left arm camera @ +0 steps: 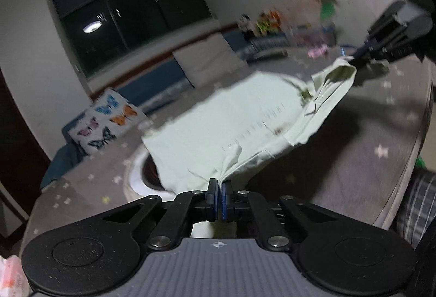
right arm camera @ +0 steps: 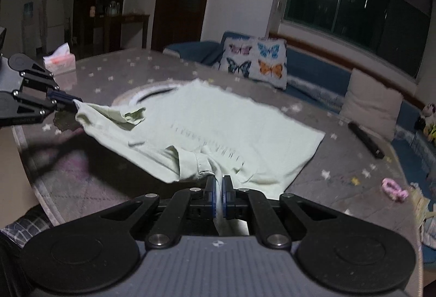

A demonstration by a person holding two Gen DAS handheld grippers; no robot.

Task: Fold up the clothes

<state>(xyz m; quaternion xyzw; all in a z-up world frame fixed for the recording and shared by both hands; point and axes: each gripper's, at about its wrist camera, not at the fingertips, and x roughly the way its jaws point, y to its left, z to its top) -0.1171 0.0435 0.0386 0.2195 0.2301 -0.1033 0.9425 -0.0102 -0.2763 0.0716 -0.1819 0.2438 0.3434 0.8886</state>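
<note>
A pale green T-shirt (left arm camera: 218, 120) with a line of dark print lies spread on the grey star-patterned table (left arm camera: 354, 147). My left gripper (left arm camera: 220, 182) is shut on a pinched fold of its near edge. At the upper right of the left wrist view, my right gripper (left arm camera: 354, 58) holds the shirt's other near corner lifted off the table. The right wrist view shows the same T-shirt (right arm camera: 218, 120), with my right gripper (right arm camera: 218, 179) shut on bunched cloth. There my left gripper (right arm camera: 75, 103) grips the far left corner, and the edge between the two hangs raised and wrinkled.
A white round ring (right arm camera: 141, 95) shows under the shirt's far side. A tissue box (right arm camera: 58, 61) stands at the table's (right arm camera: 340, 160) far left. A black remote (right arm camera: 366, 140) and a pink scrunchie (right arm camera: 393, 189) lie at the right. A butterfly cushion (right arm camera: 254, 61) rests on the sofa beyond.
</note>
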